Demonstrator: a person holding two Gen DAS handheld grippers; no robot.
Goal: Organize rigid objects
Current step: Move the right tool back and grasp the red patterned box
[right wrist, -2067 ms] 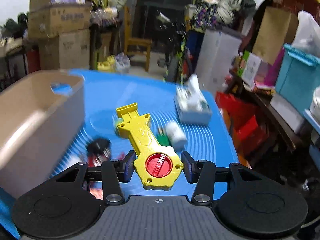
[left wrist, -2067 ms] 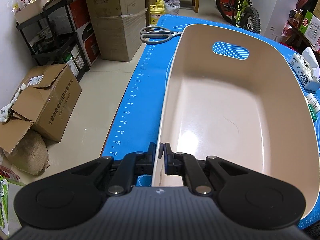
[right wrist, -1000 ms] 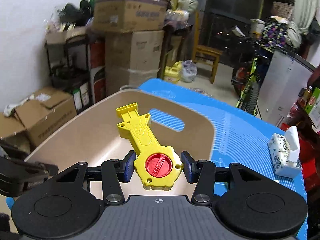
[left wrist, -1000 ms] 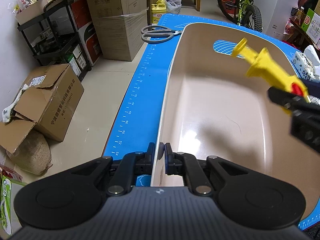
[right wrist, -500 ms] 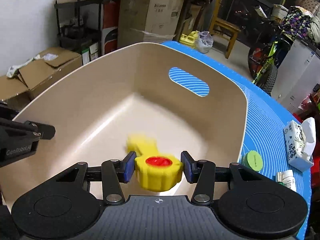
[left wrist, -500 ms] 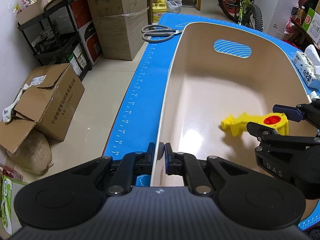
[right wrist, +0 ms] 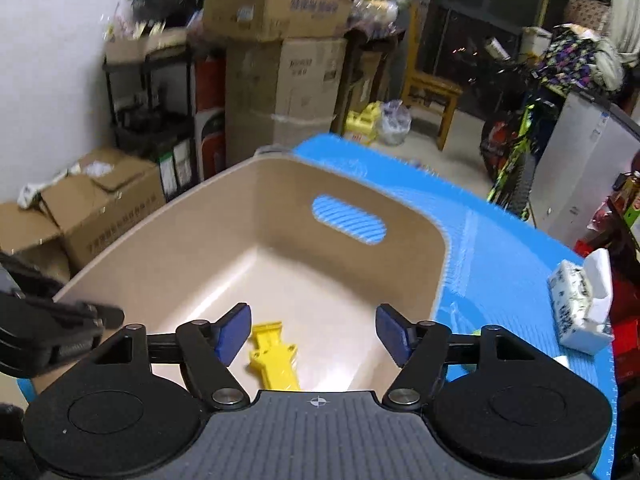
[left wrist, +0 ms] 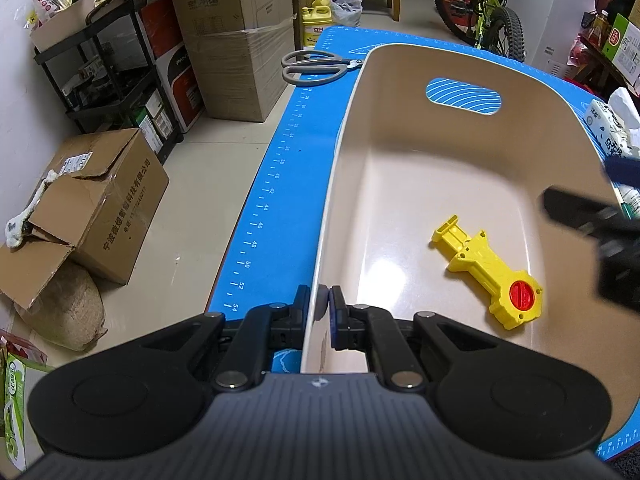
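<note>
A yellow plastic toy with a red round knob [left wrist: 487,265] lies flat on the floor of the beige bin [left wrist: 400,152], near its right wall. My left gripper [left wrist: 319,312] is shut on the bin's near left rim. My right gripper [right wrist: 314,334] is open and empty, raised above the bin over the toy [right wrist: 274,356]. It shows blurred at the right edge of the left wrist view [left wrist: 600,220]. The bin [right wrist: 200,240] stands on a blue mat [left wrist: 280,160].
Grey scissors [left wrist: 316,65] lie on the mat beyond the bin's far left corner. A tissue pack [right wrist: 580,304] and small bottles sit on the mat right of the bin. Cardboard boxes [left wrist: 96,200], a black shelf and a bicycle stand on the floor around.
My right gripper carried the yellow toy over the bin, lowered it, opened and let it go on the bin floor, then lifted up and back. My left gripper stayed clamped on the rim.
</note>
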